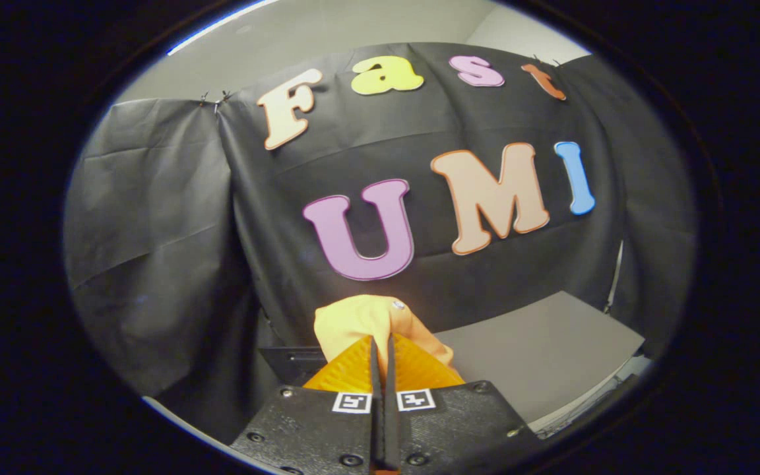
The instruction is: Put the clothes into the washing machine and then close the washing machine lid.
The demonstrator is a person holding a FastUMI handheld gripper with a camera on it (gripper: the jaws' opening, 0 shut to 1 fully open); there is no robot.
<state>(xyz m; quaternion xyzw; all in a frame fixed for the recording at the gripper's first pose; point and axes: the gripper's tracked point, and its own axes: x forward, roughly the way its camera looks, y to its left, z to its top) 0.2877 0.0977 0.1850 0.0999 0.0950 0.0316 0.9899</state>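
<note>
Gripper view: a bunched orange-yellow garment [370, 326] sits in the lower centre of the frame, its visible bulk rising upward and away from the fingertips; its long axis cannot be told. The tongs [382, 353] are drawn nearly together, both fingers pressed on the cloth between them. They point level at the booth's black wall, raised above the grey table [545, 356] at lower right.

The gripper [381, 343] has its fingers pressed together on a bunched orange cloth garment [360, 320], which rises just ahead of them. A flat grey table surface [551, 343] lies beyond to the right, the black cloth wall [175, 231] behind.
</note>
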